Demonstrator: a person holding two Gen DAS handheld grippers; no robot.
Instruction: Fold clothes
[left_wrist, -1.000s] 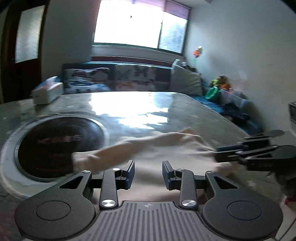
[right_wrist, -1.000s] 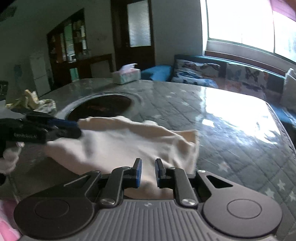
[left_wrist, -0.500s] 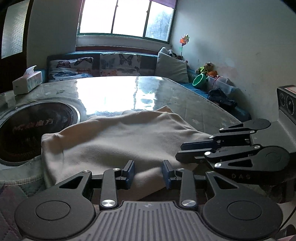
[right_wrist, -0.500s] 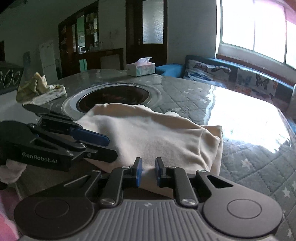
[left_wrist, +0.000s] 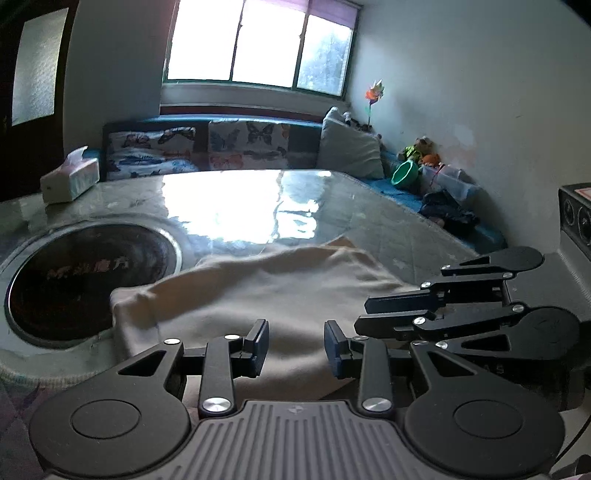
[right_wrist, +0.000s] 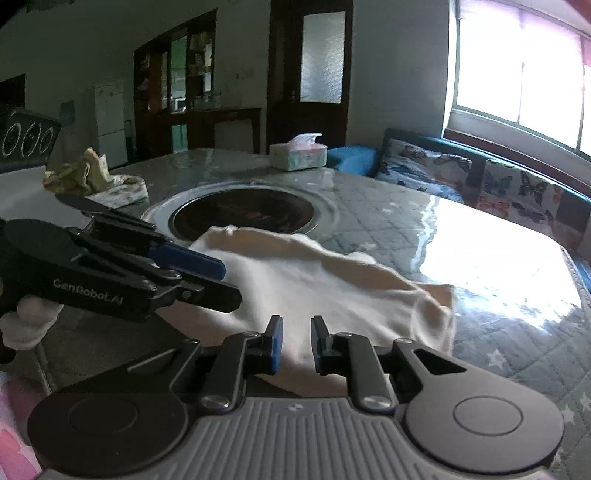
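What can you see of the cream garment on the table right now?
The cream garment looks like soft knit fabric, lying rumpled and partly folded on the quilted table cover. Its far edge overlaps the rim of the round dark inset. Both claws sit over its near edge, apparently without gripping it.

The cream garment's (left_wrist: 280, 295) near hem hides behind the left gripper (left_wrist: 295, 345) at six o'clock. Red lettering in the dark round inset (left_wrist: 88, 280) at nine o'clock blurs unreadably.
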